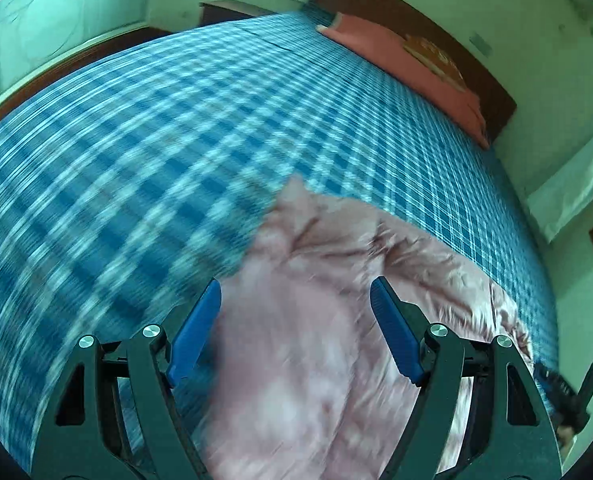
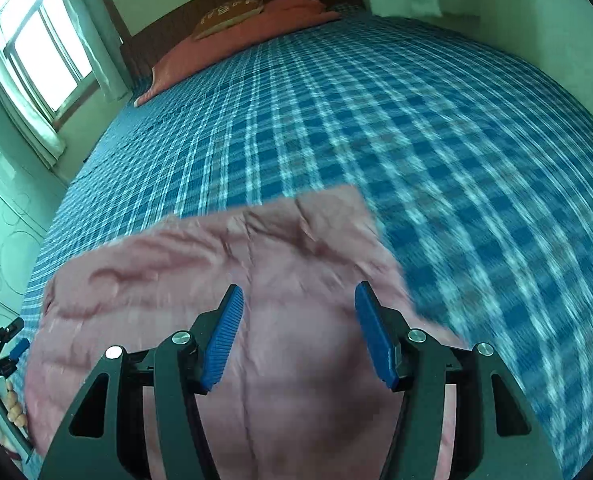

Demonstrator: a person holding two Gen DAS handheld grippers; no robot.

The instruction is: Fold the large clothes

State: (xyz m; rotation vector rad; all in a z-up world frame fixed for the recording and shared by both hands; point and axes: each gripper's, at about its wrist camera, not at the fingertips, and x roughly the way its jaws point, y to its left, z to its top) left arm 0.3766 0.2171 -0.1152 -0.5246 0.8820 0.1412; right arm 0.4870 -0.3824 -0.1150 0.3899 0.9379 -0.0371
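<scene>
Bedroom, blue plaid bed [image 1: 176,140]. Pink garment [image 1: 316,320] spread below both grippers, near bed edge. Left gripper [image 1: 295,300] and right gripper [image 2: 299,306] parted, empty. Likely between folds; next: pick edge, pinch.

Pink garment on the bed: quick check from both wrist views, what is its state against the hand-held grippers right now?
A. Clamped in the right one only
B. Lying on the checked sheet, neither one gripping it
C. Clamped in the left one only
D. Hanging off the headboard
B: the pink garment lies on the blue checked sheet, while the left hand-held gripper and the right hand-held gripper both stand open with nothing pinched between the pads.
</scene>
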